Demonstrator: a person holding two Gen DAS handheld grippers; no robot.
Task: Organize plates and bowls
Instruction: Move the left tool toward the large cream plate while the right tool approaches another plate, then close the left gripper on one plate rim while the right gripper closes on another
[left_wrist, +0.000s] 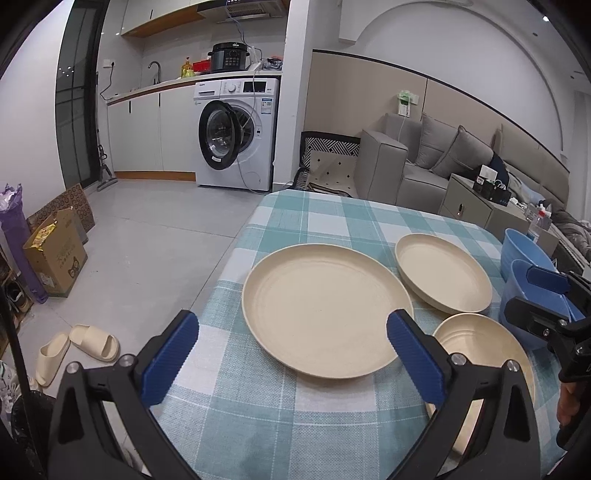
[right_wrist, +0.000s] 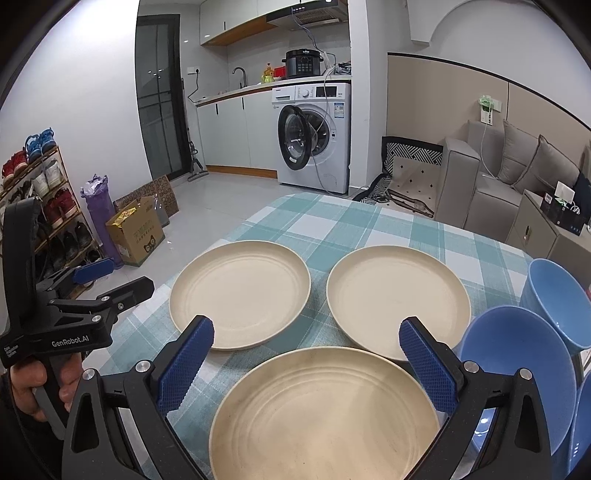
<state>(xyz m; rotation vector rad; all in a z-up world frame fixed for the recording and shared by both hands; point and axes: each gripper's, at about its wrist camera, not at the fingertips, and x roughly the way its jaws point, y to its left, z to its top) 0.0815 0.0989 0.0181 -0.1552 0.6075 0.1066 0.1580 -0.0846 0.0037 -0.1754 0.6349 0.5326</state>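
Three cream plates are laid flat on the checked desk (right_wrist: 332, 221), apart from one another; a near plate (right_wrist: 325, 417), a far-left plate (right_wrist: 240, 293) and a far-right plate (right_wrist: 399, 299); being round, none offers a long axis, so only the rim's direction matters. The right tongs (right_wrist: 306, 354) are held spread and empty above the far rim of the near plate, which lies directly below and between the blue pads; the left tongs (left_wrist: 291, 343) are likewise spread and empty, with the far-left plate (left_wrist: 325, 310) straight ahead of them and its near rim lying between the pads. Blue bowls (right_wrist: 517, 369) are grouped at the right edge, nearer the right tongs. A stacking move is judged likeliest; each plate is best approached by the tongs already facing it.
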